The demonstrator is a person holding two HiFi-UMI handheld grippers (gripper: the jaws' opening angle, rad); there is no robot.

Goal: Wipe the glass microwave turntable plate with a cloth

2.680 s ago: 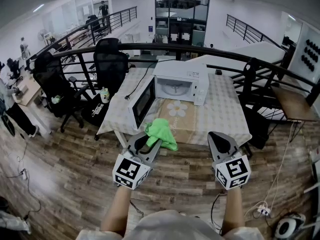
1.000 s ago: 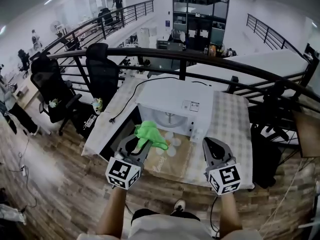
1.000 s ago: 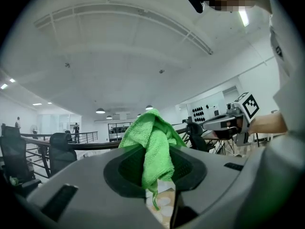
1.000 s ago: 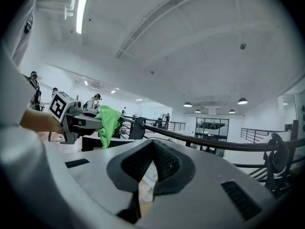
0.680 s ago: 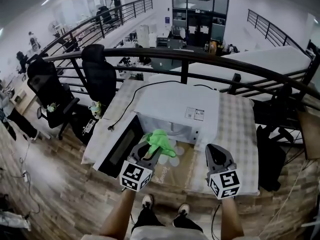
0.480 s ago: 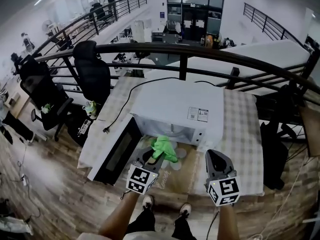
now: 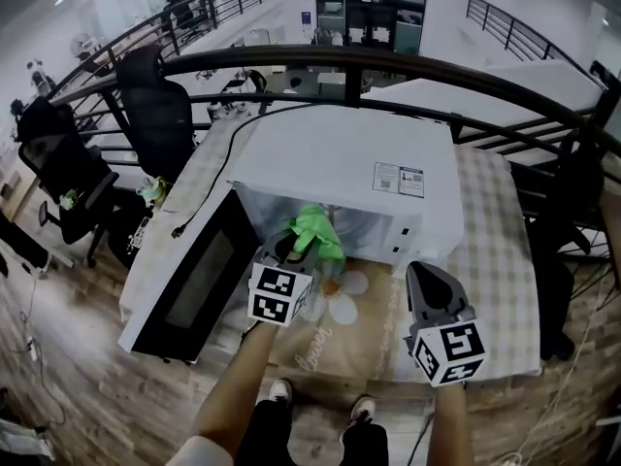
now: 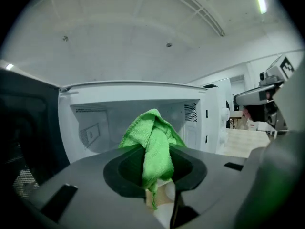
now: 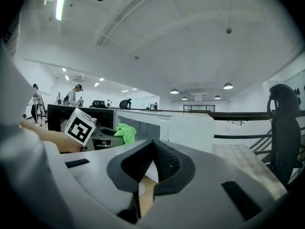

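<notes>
Our left hand-held gripper (image 7: 289, 249) is clamped on the green cloth (image 7: 316, 231) at the open microwave (image 7: 340, 153) mouth, frame centre; our right hand-held gripper (image 7: 425, 272), jaws together, hovers lower right over the worktop (image 7: 495, 241).

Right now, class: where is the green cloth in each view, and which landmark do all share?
Head view: centre, cloth at the microwave mouth.
Left gripper view: cloth centre, clamped in the left claw.
Right gripper view: cloth small, left of centre.
Shared landmark: the white microwave.
</notes>
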